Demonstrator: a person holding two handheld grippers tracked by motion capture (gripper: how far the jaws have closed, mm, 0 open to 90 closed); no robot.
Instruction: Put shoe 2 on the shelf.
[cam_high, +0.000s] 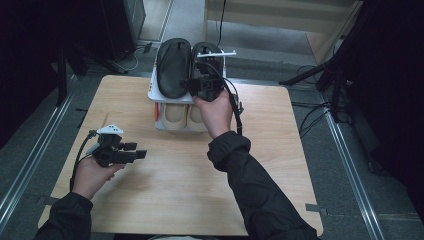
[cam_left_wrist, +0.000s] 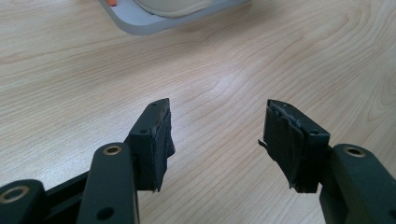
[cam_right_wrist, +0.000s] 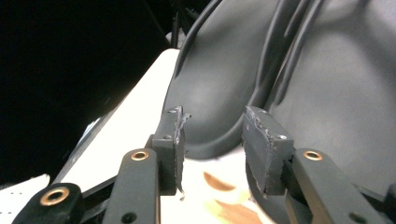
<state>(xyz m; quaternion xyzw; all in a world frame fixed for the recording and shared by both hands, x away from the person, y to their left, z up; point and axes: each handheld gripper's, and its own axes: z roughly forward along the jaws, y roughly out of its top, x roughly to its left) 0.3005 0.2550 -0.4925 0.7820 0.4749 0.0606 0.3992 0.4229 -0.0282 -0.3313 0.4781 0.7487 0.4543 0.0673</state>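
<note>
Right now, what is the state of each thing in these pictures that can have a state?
Left gripper: open, nothing between its jaws, over the bare wooden table.
Right gripper: open, at the heel end of the black shoes; touching them or not, I cannot tell.
Pair of black shoes: side by side on the top shelf of the white two-level rack.
Pair of beige shoes: side by side on the lower shelf.

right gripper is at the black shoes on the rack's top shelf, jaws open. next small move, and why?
Probably ease the right gripper forward until its open jaws straddle the heel edge of the black shoe, then close. In the right gripper view that rounded heel sits just beyond the jaw tips, not yet between them, and nothing is pinched. The left gripper hangs open over the table, so it can wait.
</note>
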